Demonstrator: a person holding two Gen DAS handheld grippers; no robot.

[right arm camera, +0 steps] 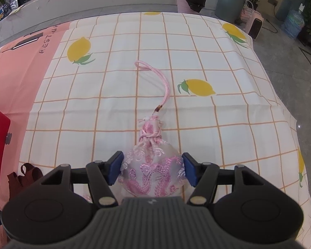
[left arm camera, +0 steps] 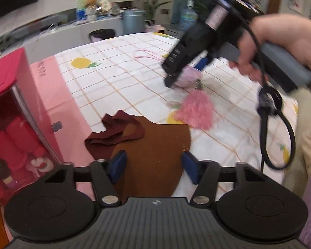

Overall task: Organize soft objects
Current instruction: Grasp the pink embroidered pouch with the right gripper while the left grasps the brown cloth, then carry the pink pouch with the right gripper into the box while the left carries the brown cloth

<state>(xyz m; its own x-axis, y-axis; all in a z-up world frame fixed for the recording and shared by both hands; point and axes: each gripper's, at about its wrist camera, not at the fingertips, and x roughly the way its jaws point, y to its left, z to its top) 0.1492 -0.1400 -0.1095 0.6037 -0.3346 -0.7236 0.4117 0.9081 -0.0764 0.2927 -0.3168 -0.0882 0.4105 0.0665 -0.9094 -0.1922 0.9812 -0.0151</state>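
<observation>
A flat brown felt bag [left arm camera: 155,145] with maroon handles [left arm camera: 114,132] lies on the tablecloth at the near edge. My left gripper [left arm camera: 153,165] hangs over it, its blue pads [left arm camera: 118,164] standing apart at the bag's two sides without pinching it. A pink embroidered pouch [right arm camera: 153,174] with a pink cord [right arm camera: 165,87] sits between the blue pads [right arm camera: 188,168] of my right gripper [right arm camera: 152,167], which press on both of its sides. In the left wrist view the right gripper [left arm camera: 184,76] holds the pouch [left arm camera: 188,76] low over the table, and its pink tassel [left arm camera: 197,112] trails on the cloth.
A red box [left arm camera: 10,103] with a clear window stands open at the table's left side, red soft items inside. The table carries a checked lemon-print cloth [right arm camera: 176,41] with a pink strip at left. A person's hand [left arm camera: 280,41] holds the right gripper. Bins stand on the floor beyond.
</observation>
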